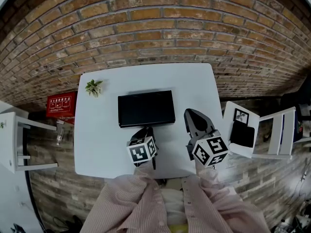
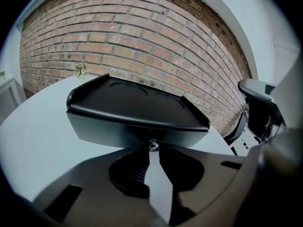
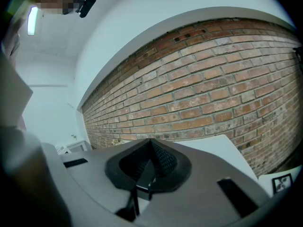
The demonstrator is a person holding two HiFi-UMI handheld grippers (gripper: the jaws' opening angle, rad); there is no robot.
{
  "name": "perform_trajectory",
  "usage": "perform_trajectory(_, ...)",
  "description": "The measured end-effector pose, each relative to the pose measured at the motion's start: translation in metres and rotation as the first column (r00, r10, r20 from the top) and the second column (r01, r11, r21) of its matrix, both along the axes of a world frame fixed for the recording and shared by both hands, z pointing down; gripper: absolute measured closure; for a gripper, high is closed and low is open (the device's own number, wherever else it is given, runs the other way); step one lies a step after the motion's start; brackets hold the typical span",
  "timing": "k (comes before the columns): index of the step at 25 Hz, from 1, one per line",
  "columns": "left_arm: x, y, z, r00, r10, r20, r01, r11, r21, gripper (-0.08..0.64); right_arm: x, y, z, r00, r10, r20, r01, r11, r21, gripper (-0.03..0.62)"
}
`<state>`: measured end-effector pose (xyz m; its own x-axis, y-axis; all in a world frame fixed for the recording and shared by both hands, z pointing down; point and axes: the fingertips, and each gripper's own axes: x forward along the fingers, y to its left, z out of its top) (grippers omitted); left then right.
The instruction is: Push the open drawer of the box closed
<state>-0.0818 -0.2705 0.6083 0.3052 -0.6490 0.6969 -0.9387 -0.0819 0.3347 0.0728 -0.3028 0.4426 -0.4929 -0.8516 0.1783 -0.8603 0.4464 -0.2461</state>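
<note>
A flat black box [image 1: 146, 108] lies in the middle of the white table [image 1: 97, 144]. In the left gripper view its grey drawer front [image 2: 109, 131] faces me under the black lid [image 2: 128, 103], and I cannot tell how far the drawer stands out. My left gripper [image 1: 146, 128] is at the box's near edge, its jaws nearly together with the small metal drawer knob [image 2: 152, 145] pinched between the tips. My right gripper [image 1: 192, 113] hovers to the right of the box, tilted up at the brick wall, its jaws [image 3: 150, 143] shut with nothing between them.
A small potted plant [image 1: 93, 87] stands at the table's far left corner. A red box [image 1: 61, 104] sits on the floor to the left. White stands [image 1: 19, 144] [image 1: 284, 130] flank the table, and a white board [image 1: 240, 127] with a black pad lies at the right.
</note>
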Motion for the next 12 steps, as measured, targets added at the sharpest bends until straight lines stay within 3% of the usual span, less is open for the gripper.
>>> perform_trajectory(12, 0.0001, -0.0033, 0.0009, 1.0, -0.002, 0.002, 0.002, 1.0, -0.003, 0.5, 0.0023, -0.0036, 0.0019, 1.0, 0.003, 0.002, -0.003, 1.0, -0.005, 0.589)
